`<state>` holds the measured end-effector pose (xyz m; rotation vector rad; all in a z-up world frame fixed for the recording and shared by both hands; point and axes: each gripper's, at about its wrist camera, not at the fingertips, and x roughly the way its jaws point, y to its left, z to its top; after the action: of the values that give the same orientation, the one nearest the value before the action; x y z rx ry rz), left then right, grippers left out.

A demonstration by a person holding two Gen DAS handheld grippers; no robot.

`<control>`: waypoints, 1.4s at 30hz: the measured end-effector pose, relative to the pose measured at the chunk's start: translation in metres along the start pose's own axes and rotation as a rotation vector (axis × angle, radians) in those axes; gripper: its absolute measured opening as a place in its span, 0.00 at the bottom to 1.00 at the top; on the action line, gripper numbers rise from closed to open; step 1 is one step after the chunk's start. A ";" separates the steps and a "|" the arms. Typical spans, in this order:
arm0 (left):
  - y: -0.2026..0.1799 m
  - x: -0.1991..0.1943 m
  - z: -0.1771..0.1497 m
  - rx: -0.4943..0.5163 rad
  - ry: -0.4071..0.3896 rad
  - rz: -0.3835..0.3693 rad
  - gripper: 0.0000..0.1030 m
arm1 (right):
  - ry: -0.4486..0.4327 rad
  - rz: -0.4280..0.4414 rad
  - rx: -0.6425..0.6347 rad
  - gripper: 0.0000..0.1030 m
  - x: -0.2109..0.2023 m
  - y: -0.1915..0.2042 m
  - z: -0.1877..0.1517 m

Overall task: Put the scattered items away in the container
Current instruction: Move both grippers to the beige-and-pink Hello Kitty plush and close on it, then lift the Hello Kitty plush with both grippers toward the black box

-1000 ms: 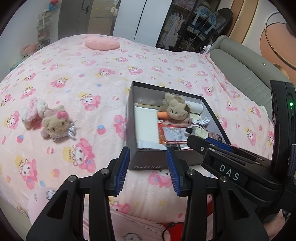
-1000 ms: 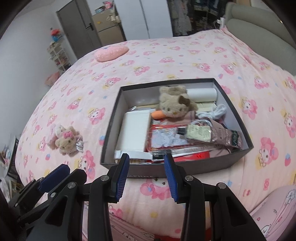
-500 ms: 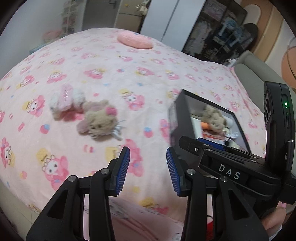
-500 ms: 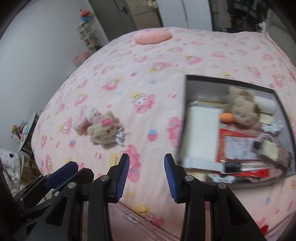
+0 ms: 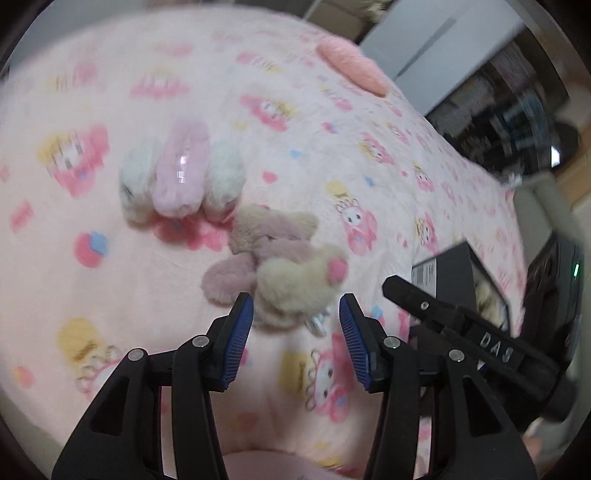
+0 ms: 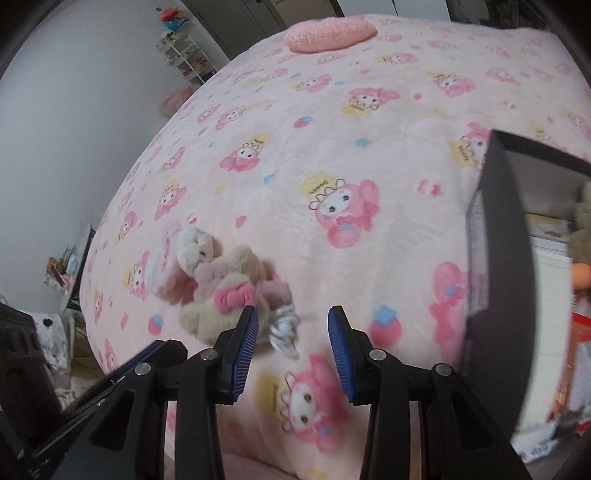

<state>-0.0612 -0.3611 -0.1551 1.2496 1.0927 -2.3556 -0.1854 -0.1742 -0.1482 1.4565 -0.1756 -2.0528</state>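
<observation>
A beige plush kitten with a pink bow (image 5: 295,280) lies on the pink bedspread, and it also shows in the right wrist view (image 6: 229,291). My left gripper (image 5: 295,317) is open, its blue pads either side of the plush's near end. A pink-and-white fluffy item (image 5: 181,177) lies just beyond it. My right gripper (image 6: 293,328) is open and empty, just right of the plush, over its silver clip (image 6: 282,330). The dark box (image 6: 498,258), holding several items, stands to the right; it shows in the left wrist view (image 5: 450,273) too.
A pink heart cushion (image 6: 328,31) lies at the far side of the bed. The bed's left edge drops to a cluttered floor (image 6: 62,273). Wardrobes and shelves stand beyond the bed. The right gripper's body (image 5: 480,339) crosses the left wrist view.
Both grippers have swung left from the box and moved in close to the plush kitten. The box has slid to the right edge of both views. Both stay open.
</observation>
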 end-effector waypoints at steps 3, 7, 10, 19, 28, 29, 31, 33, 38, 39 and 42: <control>0.016 0.015 0.010 -0.083 0.031 -0.042 0.48 | 0.036 0.026 -0.004 0.34 0.024 0.006 0.006; 0.029 0.036 0.018 -0.139 0.077 -0.082 0.52 | 0.041 0.048 -0.013 0.34 0.045 0.008 0.010; 0.031 0.046 0.017 -0.157 0.104 -0.112 0.47 | 0.059 0.050 0.013 0.34 0.060 0.001 0.010; 0.007 0.015 0.009 -0.064 0.058 -0.119 0.38 | 0.062 0.192 0.092 0.27 0.037 -0.008 0.003; -0.032 -0.047 -0.015 0.023 0.012 -0.204 0.37 | -0.019 0.202 0.046 0.27 -0.052 0.005 -0.016; -0.037 -0.052 -0.021 0.032 0.016 -0.210 0.36 | -0.032 0.193 0.042 0.27 -0.064 0.004 -0.023; -0.049 -0.058 -0.034 0.059 0.027 -0.223 0.34 | -0.047 0.182 0.047 0.27 -0.082 -0.002 -0.036; -0.059 -0.058 -0.049 0.076 0.055 -0.226 0.34 | -0.052 0.171 0.068 0.27 -0.099 -0.012 -0.053; -0.082 -0.044 -0.091 0.115 0.157 -0.258 0.22 | -0.037 0.206 0.110 0.27 -0.124 -0.033 -0.092; -0.086 -0.041 -0.099 0.127 0.165 -0.253 0.19 | -0.045 0.172 0.097 0.27 -0.127 -0.034 -0.098; -0.091 -0.025 -0.116 0.124 0.210 -0.226 0.19 | -0.034 0.147 0.103 0.27 -0.123 -0.045 -0.110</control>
<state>-0.0246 -0.2183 -0.1303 1.5183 1.2252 -2.5362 -0.0789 -0.0455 -0.1106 1.4257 -0.3958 -1.9744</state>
